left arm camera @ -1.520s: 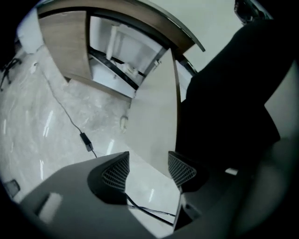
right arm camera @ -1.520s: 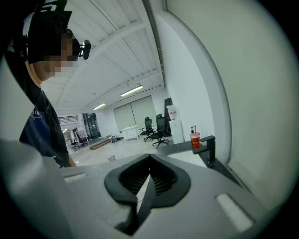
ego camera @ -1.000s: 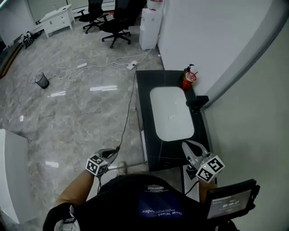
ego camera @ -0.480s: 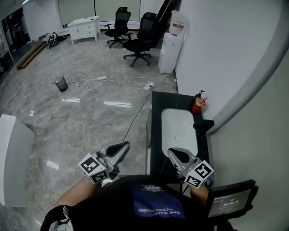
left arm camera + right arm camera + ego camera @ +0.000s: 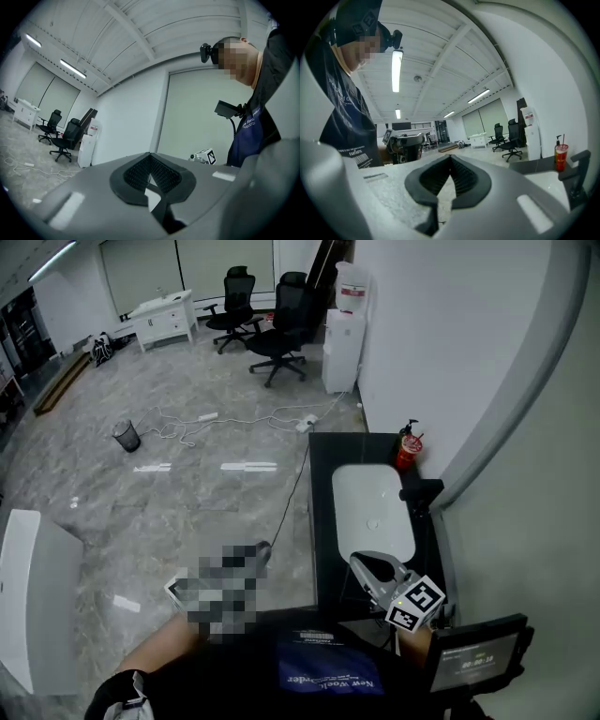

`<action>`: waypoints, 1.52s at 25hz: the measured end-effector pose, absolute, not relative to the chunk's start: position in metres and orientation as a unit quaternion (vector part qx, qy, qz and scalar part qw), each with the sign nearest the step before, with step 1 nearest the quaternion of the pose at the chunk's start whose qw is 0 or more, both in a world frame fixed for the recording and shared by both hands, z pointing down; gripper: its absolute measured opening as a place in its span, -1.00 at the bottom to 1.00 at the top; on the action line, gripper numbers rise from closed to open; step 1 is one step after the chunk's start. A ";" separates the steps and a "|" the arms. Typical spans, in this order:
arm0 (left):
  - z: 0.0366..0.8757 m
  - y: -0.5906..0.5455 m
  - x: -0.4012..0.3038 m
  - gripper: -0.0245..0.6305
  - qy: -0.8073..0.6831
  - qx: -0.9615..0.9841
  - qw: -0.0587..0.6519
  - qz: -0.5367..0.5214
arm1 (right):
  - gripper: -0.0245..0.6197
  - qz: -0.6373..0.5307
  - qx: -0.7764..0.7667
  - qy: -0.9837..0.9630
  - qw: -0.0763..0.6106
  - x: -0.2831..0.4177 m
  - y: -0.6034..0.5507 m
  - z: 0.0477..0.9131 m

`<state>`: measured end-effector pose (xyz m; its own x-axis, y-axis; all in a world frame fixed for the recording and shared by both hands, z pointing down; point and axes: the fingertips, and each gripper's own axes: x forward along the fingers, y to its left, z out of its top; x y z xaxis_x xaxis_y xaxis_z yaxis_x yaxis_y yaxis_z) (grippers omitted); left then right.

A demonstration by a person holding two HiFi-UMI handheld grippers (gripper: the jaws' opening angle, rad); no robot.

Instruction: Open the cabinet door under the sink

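Observation:
The black sink cabinet [image 5: 323, 521] with its white basin [image 5: 373, 507] stands against the wall on the right. I see its top from above; its front and door do not show. My right gripper [image 5: 361, 563] hovers shut over the cabinet's near end, and in the right gripper view the right gripper [image 5: 450, 159] has its pads together with nothing between them. My left gripper [image 5: 262, 548] is left of the cabinet, largely under a mosaic patch. In the left gripper view, this left gripper [image 5: 150, 158] is shut and empty, pointing level into the room.
A red bottle [image 5: 405, 451] and a black tap [image 5: 419, 493] sit at the basin's far side. A cable [image 5: 291, 488] runs along the floor beside the cabinet. A water dispenser [image 5: 342, 338], office chairs [image 5: 281, 334], a bin [image 5: 124, 435] and a white unit [image 5: 33, 615] stand around.
My left gripper has risen from low beside the cabinet to chest height. My right gripper has drifted left over the cabinet's near end. The head view has tilted up.

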<state>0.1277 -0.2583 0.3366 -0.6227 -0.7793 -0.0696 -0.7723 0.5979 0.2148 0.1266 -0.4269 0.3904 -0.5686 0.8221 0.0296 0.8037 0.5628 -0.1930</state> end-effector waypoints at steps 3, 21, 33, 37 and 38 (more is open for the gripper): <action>0.340 -0.260 0.129 -0.93 -0.883 0.456 0.025 -0.105 | -0.92 0.085 -0.443 -0.890 0.062 0.133 -0.429 0.395; 0.356 -0.106 0.097 -0.93 -0.781 0.612 0.045 -0.111 | -0.92 0.076 -0.242 -0.966 0.049 0.144 -0.292 0.378; 0.334 -0.031 0.089 -0.93 -0.705 0.702 0.062 -0.080 | -0.92 0.097 -0.109 -0.988 0.051 0.175 -0.224 0.371; 0.337 -0.036 0.101 -0.93 -0.691 0.714 0.076 -0.080 | -0.92 0.106 -0.093 -0.989 0.049 0.190 -0.222 0.375; 0.337 -0.036 0.106 -0.93 -0.685 0.720 0.078 -0.079 | -0.92 0.104 -0.092 -0.989 0.049 0.195 -0.220 0.376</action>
<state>0.1061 -0.0363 0.3373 0.0490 -0.9988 -0.0071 -0.9739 -0.0493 0.2216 0.1946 -0.2196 0.3755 -0.9783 0.1916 0.0787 0.1709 0.9614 -0.2157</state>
